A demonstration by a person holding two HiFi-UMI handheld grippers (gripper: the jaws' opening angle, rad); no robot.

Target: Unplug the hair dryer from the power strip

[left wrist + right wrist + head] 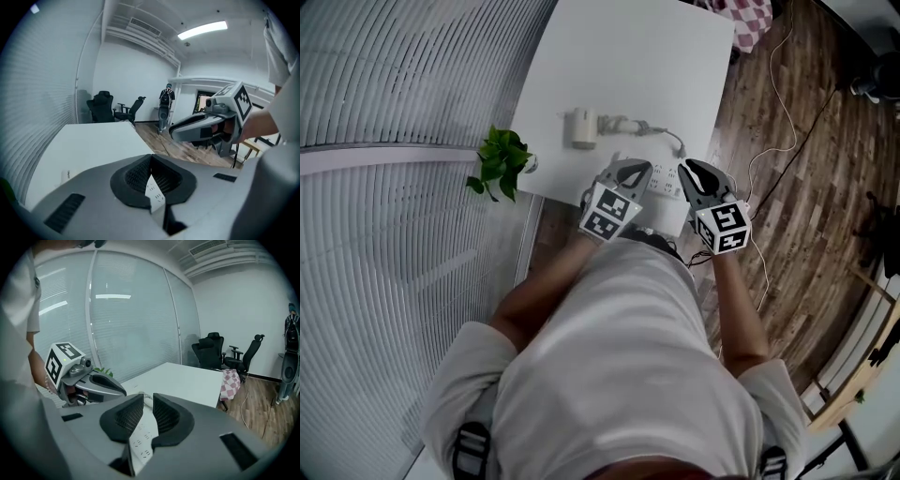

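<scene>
A white hair dryer (pixel 581 127) lies on the white table (pixel 628 56). Its pale cord (pixel 652 129) runs toward the white power strip (pixel 664 183) at the table's near edge. The plug's seat in the strip is hidden. Both grippers hover above the strip, clear of it. My left gripper (pixel 623 172) is over its left end with its jaw tips touching and nothing between them. My right gripper (pixel 698 174) is over its right end, jaws a narrow gap apart and empty. In each gripper view the strip (pixel 140 441) shows below the jaws.
A small green plant (pixel 500 161) stands at the table's left corner beside the blinds. A checked cloth (pixel 750 19) hangs at the far right corner. Thin cables (pixel 787 112) trail over the wooden floor to the right. Office chairs (pixel 225 355) stand beyond the table.
</scene>
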